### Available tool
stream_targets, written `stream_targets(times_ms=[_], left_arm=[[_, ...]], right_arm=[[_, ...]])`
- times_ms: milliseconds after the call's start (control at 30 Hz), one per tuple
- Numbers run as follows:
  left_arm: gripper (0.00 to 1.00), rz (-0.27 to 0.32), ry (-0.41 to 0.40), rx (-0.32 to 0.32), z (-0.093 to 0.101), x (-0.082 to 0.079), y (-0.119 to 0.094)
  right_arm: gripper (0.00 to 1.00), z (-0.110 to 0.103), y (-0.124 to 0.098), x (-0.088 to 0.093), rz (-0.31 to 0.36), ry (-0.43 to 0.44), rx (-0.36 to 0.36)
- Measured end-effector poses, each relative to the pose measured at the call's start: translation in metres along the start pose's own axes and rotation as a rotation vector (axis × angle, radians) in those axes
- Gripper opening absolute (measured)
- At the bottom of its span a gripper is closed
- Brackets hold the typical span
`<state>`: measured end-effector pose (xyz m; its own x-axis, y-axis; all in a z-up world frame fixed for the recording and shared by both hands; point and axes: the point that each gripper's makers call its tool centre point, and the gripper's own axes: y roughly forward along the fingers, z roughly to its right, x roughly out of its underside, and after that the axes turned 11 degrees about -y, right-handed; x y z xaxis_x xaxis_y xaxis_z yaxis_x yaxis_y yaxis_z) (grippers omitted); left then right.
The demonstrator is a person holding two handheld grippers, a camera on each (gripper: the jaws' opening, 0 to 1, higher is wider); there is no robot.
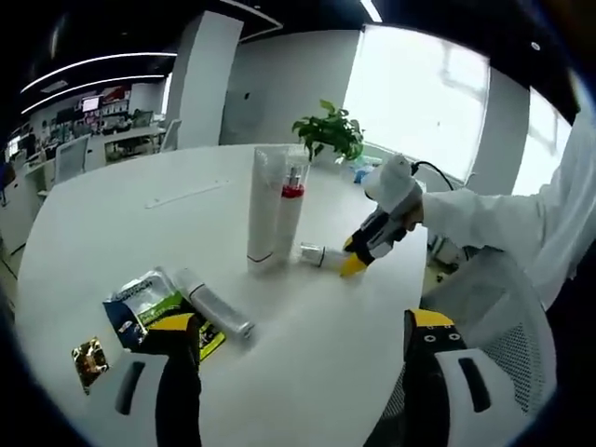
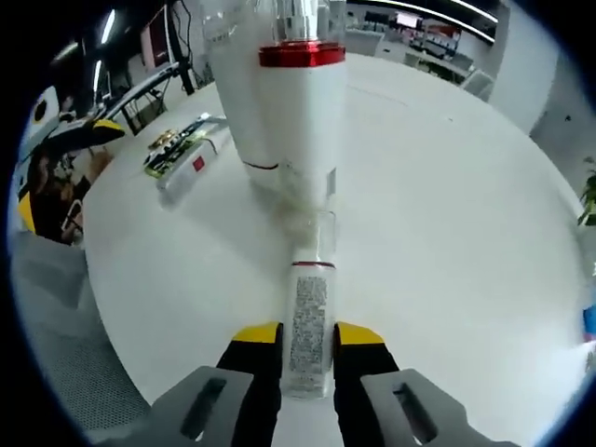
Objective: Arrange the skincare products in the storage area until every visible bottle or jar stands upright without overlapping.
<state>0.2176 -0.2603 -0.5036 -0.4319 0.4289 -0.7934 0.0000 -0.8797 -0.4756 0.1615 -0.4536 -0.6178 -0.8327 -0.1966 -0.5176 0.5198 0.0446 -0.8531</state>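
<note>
On the round white worktop point(image 1: 112, 214) two tall white bottles stand upright side by side near the middle: a plain one point(image 1: 264, 209) and one with a red band point(image 1: 291, 216) under a silvery cap. They touch or nearly touch; from the left gripper view I cannot tell which. At their foot a small bottle point(image 1: 315, 254) lies on its side, and the right claw point(image 1: 354, 264), held by a hand in a white sleeve point(image 1: 503, 219), is clamped around it.

The right gripper view shows that grip from close up: the right claw's point(image 2: 307, 346) yellow-tipped jaws press both sides of the small bottle point(image 2: 309, 321), whose printed label faces up and whose clear cap end points toward the base of the red-banded bottle point(image 2: 303, 102). The cap looks just short of that base. Further left in this view lie a white tube point(image 2: 191, 172) and a green packet point(image 2: 177, 149) on the worktop.

The left gripper view gives those a clearer look: the tube point(image 1: 214, 303) lies flat beside the green and blue packet point(image 1: 154, 312), touching or overlapping it, and a small gold sachet point(image 1: 90, 360) lies apart from them near the worktop edge. The left claw point(image 1: 303, 337) hangs spread wide with nothing between its jaws, above the near edge. A potted plant point(image 1: 331, 130) stands on the far side, and a white mesh chair point(image 1: 494, 326) sits by the edge.
</note>
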Motion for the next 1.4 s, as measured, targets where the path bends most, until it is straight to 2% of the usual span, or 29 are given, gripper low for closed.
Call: stream_targets(times_ms=[33, 100, 233, 333, 467, 567, 667, 833, 967, 1167, 1267, 1300, 1400], left_arm=[[0.81, -0.002, -0.005, 0.002, 0.001, 0.000, 0.001], [0.76, -0.005, -0.072, -0.002, -0.001, 0.002, 0.002], [0.70, 0.011, -0.093, 0.005, -0.001, 0.000, 0.007], [0.67, 0.034, -0.117, 0.020, 0.002, -0.005, 0.011], [0.58, 0.085, -0.168, 0.061, 0.011, -0.014, 0.014], [0.59, 0.109, -0.192, 0.099, 0.020, -0.019, 0.017], [0.52, 0.141, -0.237, 0.133, 0.026, -0.025, 0.018], [0.50, 0.240, -0.343, 0.206, 0.039, -0.043, 0.016], [0.43, 0.249, -0.382, 0.201, 0.034, -0.045, 0.018], [0.39, 0.280, -0.464, 0.223, 0.034, -0.051, 0.021], [0.37, 0.288, -0.483, 0.235, 0.036, -0.053, 0.022], [0.36, 0.291, -0.489, 0.240, 0.037, -0.054, 0.022], [0.35, 0.297, -0.502, 0.252, 0.038, -0.056, 0.023]], right_arm=[[0.12, 0.000, -0.001, 0.000, 0.010, 0.005, 0.004], [0.12, -0.004, -0.004, -0.001, 0.036, 0.024, -0.001], [0.11, -0.010, -0.011, -0.007, 0.079, 0.037, -0.009], [0.11, -0.020, -0.024, -0.021, 0.131, 0.028, -0.011], [0.12, -0.029, -0.037, -0.042, 0.206, -0.009, -0.008], [0.12, -0.047, -0.051, -0.058, 0.263, -0.027, -0.036], [0.12, -0.061, -0.062, -0.072, 0.311, -0.042, -0.053], [0.12, -0.083, -0.077, -0.088, 0.370, -0.103, -0.067], [0.12, -0.096, -0.087, -0.099, 0.412, -0.132, -0.078], [0.12, -0.115, -0.096, -0.111, 0.462, -0.220, -0.075], [0.12, -0.123, -0.099, -0.117, 0.493, -0.298, -0.060], [0.12, -0.124, -0.101, -0.118, 0.502, -0.323, -0.031], [0.12, -0.128, -0.103, -0.122, 0.511, -0.364, -0.004]])
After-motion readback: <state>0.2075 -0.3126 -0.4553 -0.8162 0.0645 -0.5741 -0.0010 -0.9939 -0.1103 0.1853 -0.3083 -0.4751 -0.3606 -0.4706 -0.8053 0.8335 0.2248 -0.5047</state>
